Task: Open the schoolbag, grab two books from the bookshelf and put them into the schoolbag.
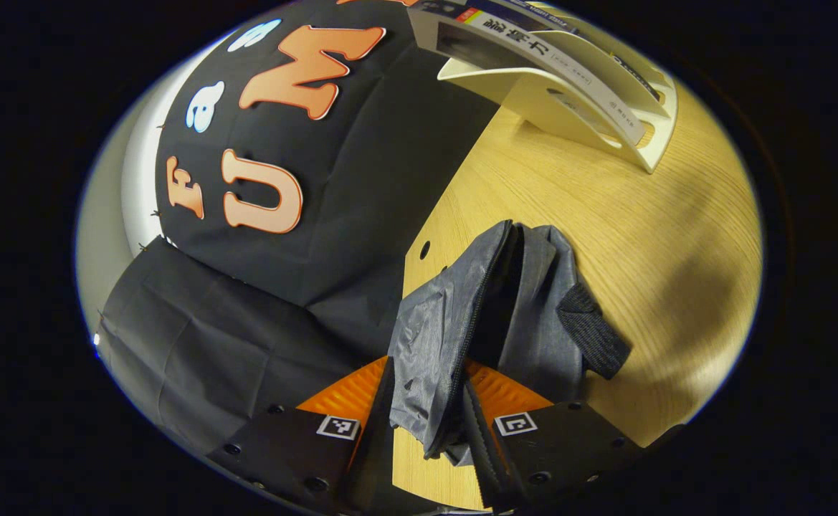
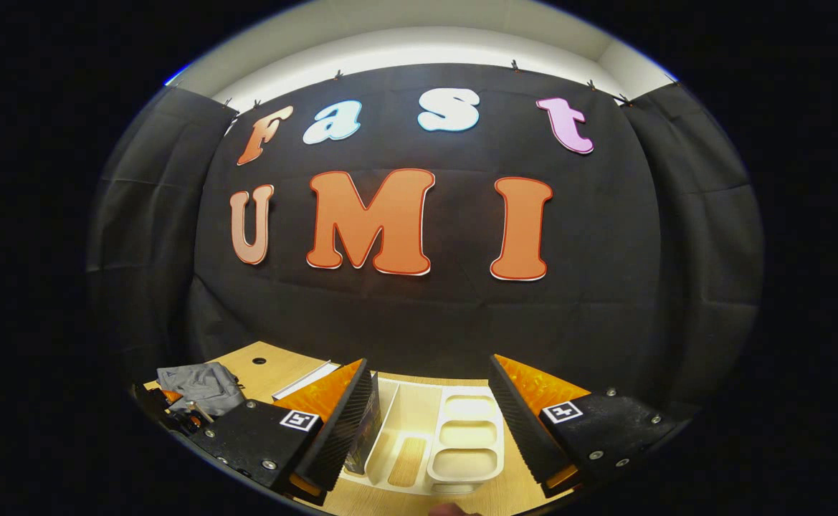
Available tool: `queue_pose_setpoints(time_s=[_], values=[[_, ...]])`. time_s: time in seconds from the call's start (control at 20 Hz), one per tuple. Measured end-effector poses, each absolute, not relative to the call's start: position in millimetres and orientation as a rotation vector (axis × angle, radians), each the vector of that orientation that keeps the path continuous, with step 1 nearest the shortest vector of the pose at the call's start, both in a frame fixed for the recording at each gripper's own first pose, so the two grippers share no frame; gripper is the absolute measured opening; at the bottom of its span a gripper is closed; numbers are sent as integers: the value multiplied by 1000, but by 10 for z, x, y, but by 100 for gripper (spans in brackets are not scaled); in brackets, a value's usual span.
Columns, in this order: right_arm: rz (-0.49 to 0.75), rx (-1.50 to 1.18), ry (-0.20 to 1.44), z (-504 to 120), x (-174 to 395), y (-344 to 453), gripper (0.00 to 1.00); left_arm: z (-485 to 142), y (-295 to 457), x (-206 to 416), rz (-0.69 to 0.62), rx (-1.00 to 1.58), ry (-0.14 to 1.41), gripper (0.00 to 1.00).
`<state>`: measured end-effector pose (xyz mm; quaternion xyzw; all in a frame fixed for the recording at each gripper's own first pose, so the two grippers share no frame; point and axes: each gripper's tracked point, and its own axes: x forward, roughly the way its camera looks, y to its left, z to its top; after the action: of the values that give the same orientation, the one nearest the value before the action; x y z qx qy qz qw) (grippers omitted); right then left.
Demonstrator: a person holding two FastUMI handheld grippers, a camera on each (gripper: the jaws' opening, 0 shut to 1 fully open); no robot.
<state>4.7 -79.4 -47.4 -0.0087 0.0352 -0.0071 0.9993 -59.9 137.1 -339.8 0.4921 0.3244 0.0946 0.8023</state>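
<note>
1. Right now your left claw (image 1: pixel 426 430) is clamped on a fold of the grey schoolbag (image 1: pixel 490 315), both fingers pressing the cloth beside the zip, w/ the bag's mouth gaping a little along that zip.
2. Your right claw (image 2: pixel 429 423) hangs wide & empty over the white bookshelf (image 2: pixel 462 437); a book (image 2: pixel 365 430) stands just inside the left finger.
3. In the left gripper view the bookshelf (image 1: pixel 583 93) sits at the far end of the worktop (image 1: pixel 634 236), well apart from the bag, books (image 1: pixel 533 50) leaning in its slots.
4. Risk: the grip is on thin, slack cloth only. Pull hard & the fold may slip out, or the whole bag may drag instead of opening, prob. toward the edge.
5. Risk: the bag lies right at the worktop's near-left edge, w/ black booth cloth dropping away beside it. A tug that way could take it off.
6. Risk: the right claw's left finger is v. close to the book. Closing off-centre may tip it or nudge the light shelf.
7. Room: bare wood lies between bag & shelf, good for carrying books across. The bag's strap (image 1: pixel 594 330) trails onto that lane; mind snagging it.
8. Room: behind the shelf the booth wall stands close, so little reach is left forward.
</note>
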Motion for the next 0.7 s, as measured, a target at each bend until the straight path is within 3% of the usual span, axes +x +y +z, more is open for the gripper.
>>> queue_pose_setpoints(time_s=[0.1,0.15,0.2,0.45,0.7], values=[[-8,-20,76,-477,66,-762,97,-3387,1464,-539,203,1042,708,50],[-7,-25,74,-468,64,-750,97,-3386,1484,-503,197,1038,710,58],[-9,-33,71,-459,79,-737,97,-3402,1534,-476,196,1032,717,45],[-25,-41,78,-451,109,-577,97,-3460,1627,-382,143,965,753,26],[-70,-58,82,-414,190,-257,97,-3471,1660,-354,37,786,806,21]])
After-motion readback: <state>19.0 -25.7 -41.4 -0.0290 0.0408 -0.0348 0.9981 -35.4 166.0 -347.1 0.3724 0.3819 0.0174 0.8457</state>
